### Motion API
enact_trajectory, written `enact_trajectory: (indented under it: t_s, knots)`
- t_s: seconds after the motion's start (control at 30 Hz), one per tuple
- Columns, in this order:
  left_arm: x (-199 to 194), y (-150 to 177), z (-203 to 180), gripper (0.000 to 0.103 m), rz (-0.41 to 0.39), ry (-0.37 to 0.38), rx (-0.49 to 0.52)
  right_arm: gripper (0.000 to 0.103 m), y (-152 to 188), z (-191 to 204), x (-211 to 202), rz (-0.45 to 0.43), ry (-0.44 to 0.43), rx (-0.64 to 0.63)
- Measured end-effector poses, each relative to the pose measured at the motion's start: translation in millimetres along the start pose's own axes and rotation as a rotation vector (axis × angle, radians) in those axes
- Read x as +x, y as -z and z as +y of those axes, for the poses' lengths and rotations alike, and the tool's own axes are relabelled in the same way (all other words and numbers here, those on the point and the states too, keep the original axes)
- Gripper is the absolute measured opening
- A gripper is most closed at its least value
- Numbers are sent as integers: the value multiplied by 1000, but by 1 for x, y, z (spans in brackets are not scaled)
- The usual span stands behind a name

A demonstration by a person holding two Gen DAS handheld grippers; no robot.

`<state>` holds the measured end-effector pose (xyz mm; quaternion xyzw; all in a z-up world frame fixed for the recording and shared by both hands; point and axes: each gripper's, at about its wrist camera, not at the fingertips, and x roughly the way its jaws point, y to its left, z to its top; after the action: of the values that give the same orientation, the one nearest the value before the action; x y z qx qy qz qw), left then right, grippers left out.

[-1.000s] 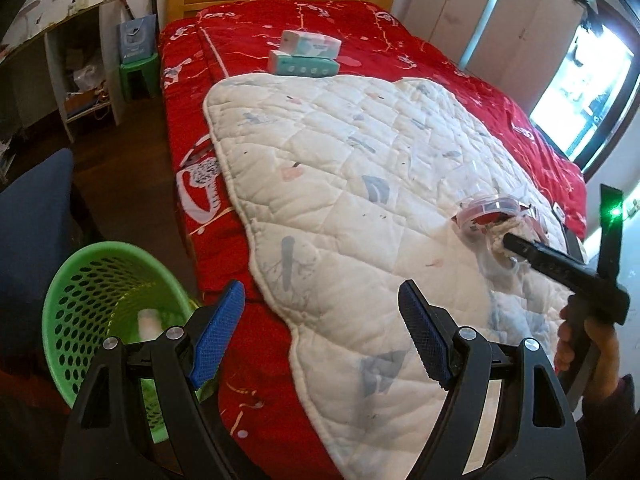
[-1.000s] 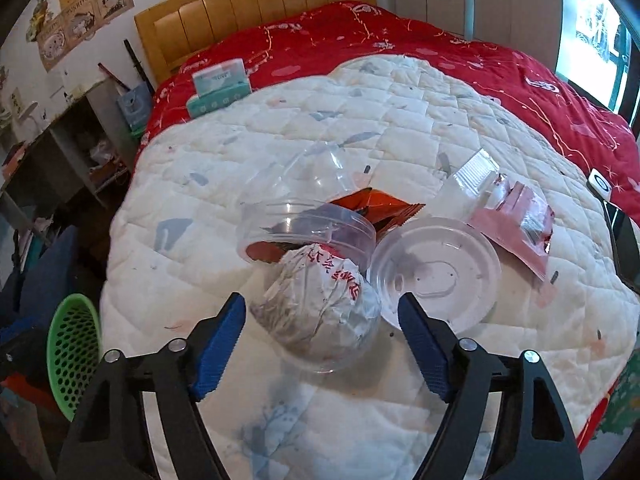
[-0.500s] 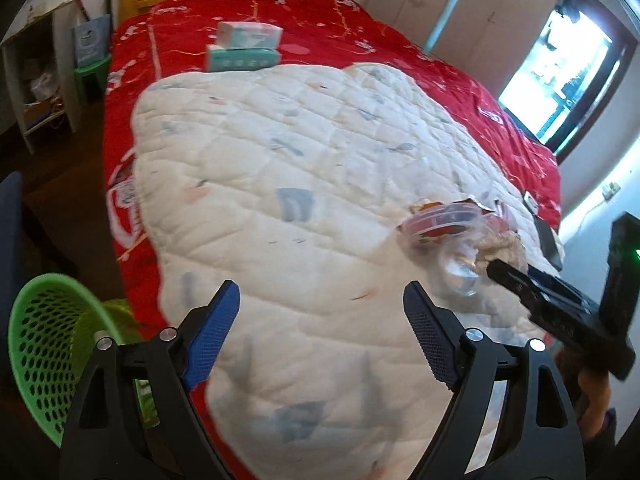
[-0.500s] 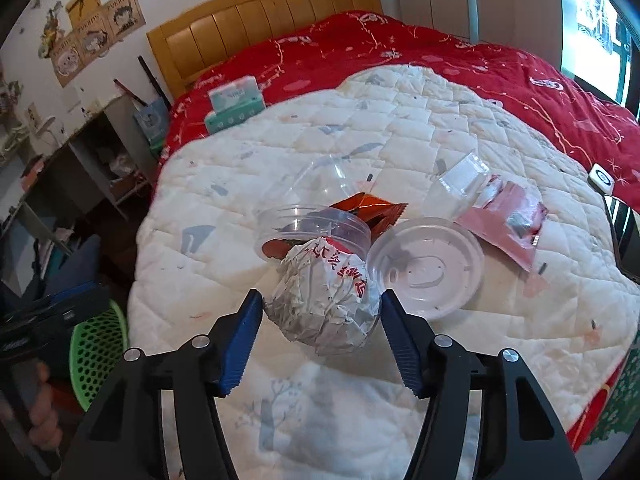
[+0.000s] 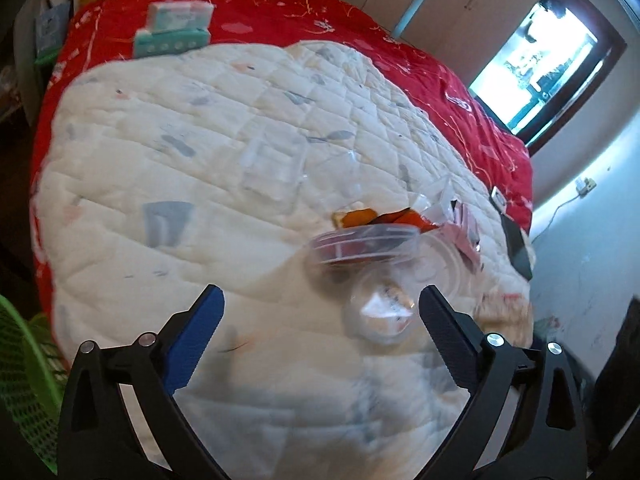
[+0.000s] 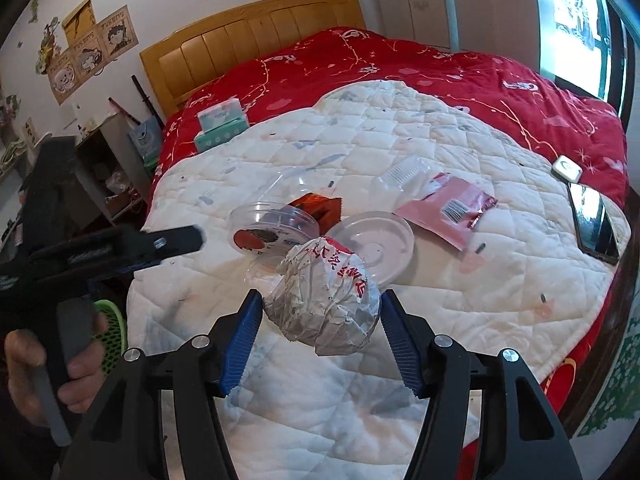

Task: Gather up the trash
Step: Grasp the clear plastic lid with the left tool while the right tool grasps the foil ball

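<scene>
The crumpled foil wrapper (image 6: 326, 296) sits clamped between the right gripper (image 6: 320, 334) fingers, above the white quilt (image 6: 460, 280). Beyond the fingertips lie a clear container (image 6: 274, 228) and lid (image 6: 372, 242). The left gripper (image 5: 320, 344) fingers are opening, with nothing between them.

Red Chinese characters, illegible, on the crumpled foil wrapper (image 6: 324, 300).

Home bedroom: bed (image 6: 460, 80) w/ wooden headboard (image 6: 256, 36), red bedspread, wardrobe (image 6: 472, 0), wall stickers (image 6: 92, 48)

Bright window (image 5: 532, 68) glare, blurred left view, fisheye edges
</scene>
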<state>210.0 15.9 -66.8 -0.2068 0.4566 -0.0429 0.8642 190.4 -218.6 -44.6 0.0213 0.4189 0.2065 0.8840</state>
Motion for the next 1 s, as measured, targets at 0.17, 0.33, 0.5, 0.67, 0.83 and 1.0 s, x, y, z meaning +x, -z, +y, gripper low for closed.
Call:
enact_trajectory:
  t_s: [0.17, 0.33, 0.5, 0.67, 0.83, 1.0]
  knots:
    - [25, -8, -7, 97, 8, 32, -55, 59, 5, -8, 0, 1, -2, 14]
    - [43, -16, -12, 97, -2, 32, -81, 59, 8, -14, 3, 7, -9, 27]
    - [55, -16, -9, 97, 9, 38, -109, 59, 10, -18, 7, 19, -16, 39]
    - [64, -14, -10, 97, 7, 58, -121, 59, 11, -20, 11, 27, -18, 47]
    - [65, -15, -9, 83, -8, 115, -121, 59, 13, -21, 9, 22, -16, 50]
    - [59, -15, -9, 82, -29, 106, -102, 59, 14, -21, 7, 16, -13, 51]
